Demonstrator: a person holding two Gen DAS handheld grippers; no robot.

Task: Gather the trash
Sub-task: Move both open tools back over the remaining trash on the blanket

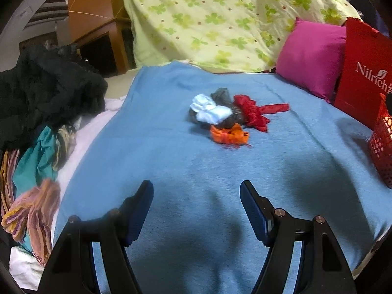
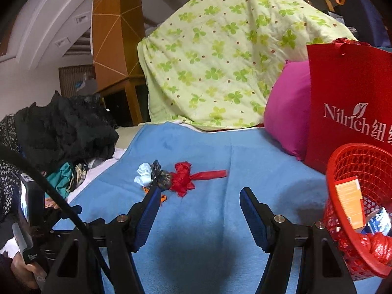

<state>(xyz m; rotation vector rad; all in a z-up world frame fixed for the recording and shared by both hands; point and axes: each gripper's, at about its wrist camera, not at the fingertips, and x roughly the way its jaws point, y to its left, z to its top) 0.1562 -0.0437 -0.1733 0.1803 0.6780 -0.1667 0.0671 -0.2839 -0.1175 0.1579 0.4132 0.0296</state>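
Note:
A small heap of trash lies in the middle of the blue blanket: a white crumpled piece, a dark grey bag, a red crumpled wrapper with a strip pointing right, and an orange scrap. My left gripper hovers open over bare blanket, short of the heap. In the right wrist view the same white piece, grey bag and red wrapper lie ahead and left of my right gripper, which is open and empty. A red mesh basket at the right holds some trash.
A red paper bag and a magenta pillow stand at the right, behind the basket. A green clover-print quilt is piled at the back. Dark and coloured clothes are heaped along the left edge. A person's hand shows at lower left.

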